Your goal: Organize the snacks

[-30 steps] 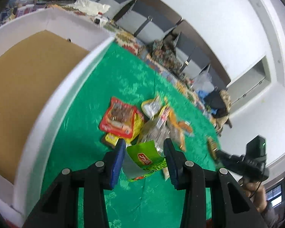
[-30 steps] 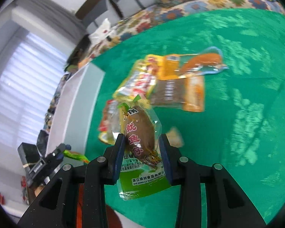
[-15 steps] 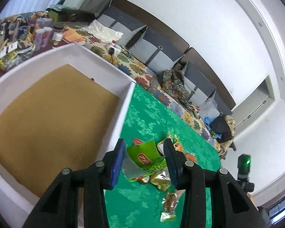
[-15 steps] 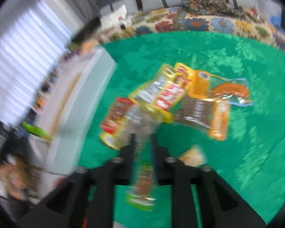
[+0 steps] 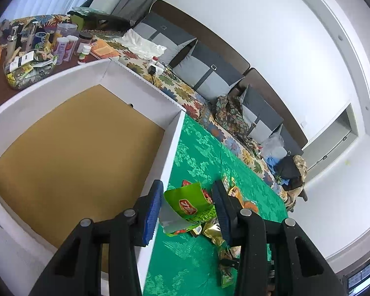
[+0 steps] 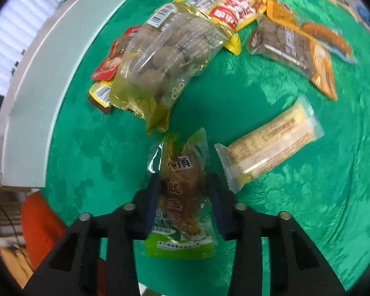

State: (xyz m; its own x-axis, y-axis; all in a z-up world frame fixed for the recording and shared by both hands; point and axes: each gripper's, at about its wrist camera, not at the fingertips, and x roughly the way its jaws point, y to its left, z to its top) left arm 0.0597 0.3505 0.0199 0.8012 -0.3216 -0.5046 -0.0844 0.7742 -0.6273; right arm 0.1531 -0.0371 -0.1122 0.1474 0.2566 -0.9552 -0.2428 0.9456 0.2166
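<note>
My left gripper is shut on a green snack packet and holds it in the air at the right wall of a white box with a brown floor. My right gripper is shut on a clear brown squid snack packet with a green bottom, low over the green tablecloth. Several loose packets lie ahead of it: a clear yellow bag of balls, a yellow-red packet, an orange-brown packet and a pale wafer bar.
The white box's wall curves along the left in the right wrist view. A floral sofa with grey cushions runs behind the table. A brown side table with bottles and jars stands beyond the box.
My left gripper has swung left with the green packet, from over the snack pile to the box's edge. My right gripper has dropped closer to the cloth with the squid packet.
</note>
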